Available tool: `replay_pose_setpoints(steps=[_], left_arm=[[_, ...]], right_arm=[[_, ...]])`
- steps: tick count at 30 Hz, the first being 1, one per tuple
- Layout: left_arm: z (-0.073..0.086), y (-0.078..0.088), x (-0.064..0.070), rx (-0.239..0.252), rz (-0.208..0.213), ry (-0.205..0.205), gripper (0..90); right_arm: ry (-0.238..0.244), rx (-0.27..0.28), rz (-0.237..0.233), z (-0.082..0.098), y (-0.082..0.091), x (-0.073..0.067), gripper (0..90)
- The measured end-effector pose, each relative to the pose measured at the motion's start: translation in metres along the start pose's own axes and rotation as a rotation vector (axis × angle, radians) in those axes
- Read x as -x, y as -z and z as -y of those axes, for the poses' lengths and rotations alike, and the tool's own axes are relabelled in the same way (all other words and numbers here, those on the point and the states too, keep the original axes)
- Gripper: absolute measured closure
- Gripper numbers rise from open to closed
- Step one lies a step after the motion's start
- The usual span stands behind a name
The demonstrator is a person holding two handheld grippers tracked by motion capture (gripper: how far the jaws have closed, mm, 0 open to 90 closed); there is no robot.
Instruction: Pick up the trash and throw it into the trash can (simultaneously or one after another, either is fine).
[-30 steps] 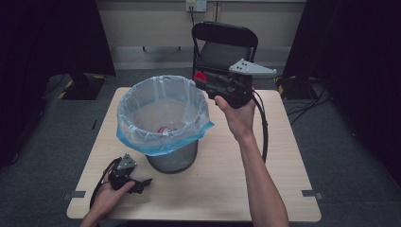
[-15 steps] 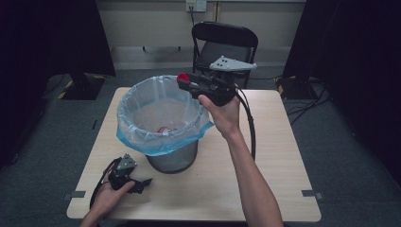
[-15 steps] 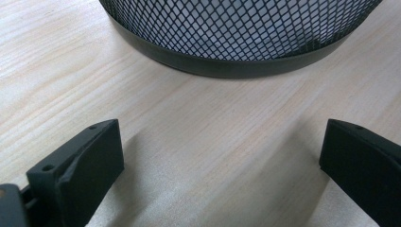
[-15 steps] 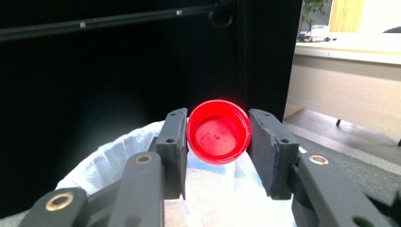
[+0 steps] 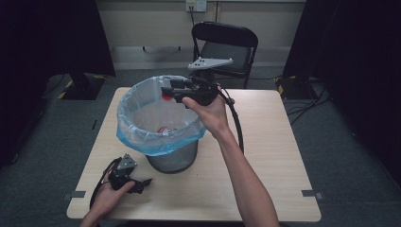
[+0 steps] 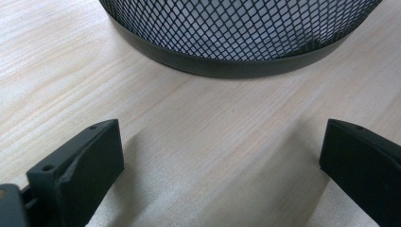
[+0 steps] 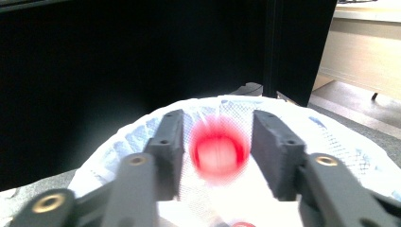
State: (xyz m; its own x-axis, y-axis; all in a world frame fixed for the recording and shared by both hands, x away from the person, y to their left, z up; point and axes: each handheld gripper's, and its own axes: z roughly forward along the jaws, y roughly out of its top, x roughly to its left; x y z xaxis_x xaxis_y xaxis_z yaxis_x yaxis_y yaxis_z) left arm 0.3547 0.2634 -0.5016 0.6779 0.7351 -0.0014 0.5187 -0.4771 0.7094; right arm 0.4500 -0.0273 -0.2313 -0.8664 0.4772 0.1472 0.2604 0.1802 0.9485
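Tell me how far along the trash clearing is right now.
One red item already lies in the lined bin. The right hand-held gripper is over the bin, its jaws just opening around a red object that looks blurred, seemingly dropping. The left hand-held gripper rests open on the table. Nothing else to bin is in sight.

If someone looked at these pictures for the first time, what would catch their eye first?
Probably the blurred red object between the right gripper's jaws, which have just been opening; gaps show on both sides of it, so it looks released above the bin with its pale blue liner. Next comes that mesh bin itself, standing mid-table. The left gripper rests open on the wooden table near the bin's base.
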Motion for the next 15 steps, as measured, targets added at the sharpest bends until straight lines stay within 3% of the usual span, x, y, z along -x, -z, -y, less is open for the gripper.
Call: replay_pose_setpoints(steps=[4, 10, 15], left_arm=[[0.0000, 0.0000, 0.0000, 0.000, 0.000, 0.000, 0.0], [0.0000, 0.0000, 0.0000, 0.000, 0.000, 0.000, 0.0], [0.0000, 0.0000, 0.0000, 0.000, 0.000, 0.000, 0.0]], right_arm=[[-0.011, 0.016, 0.005, 0.0000, 0.0027, 0.0007, 46.9], [-0.022, 0.030, 0.031, 0.0015, 0.0067, 0.0048, 31.4], [-0.012, 0.038, 0.042, 0.0011, 0.0082, 0.0053, 26.3]])
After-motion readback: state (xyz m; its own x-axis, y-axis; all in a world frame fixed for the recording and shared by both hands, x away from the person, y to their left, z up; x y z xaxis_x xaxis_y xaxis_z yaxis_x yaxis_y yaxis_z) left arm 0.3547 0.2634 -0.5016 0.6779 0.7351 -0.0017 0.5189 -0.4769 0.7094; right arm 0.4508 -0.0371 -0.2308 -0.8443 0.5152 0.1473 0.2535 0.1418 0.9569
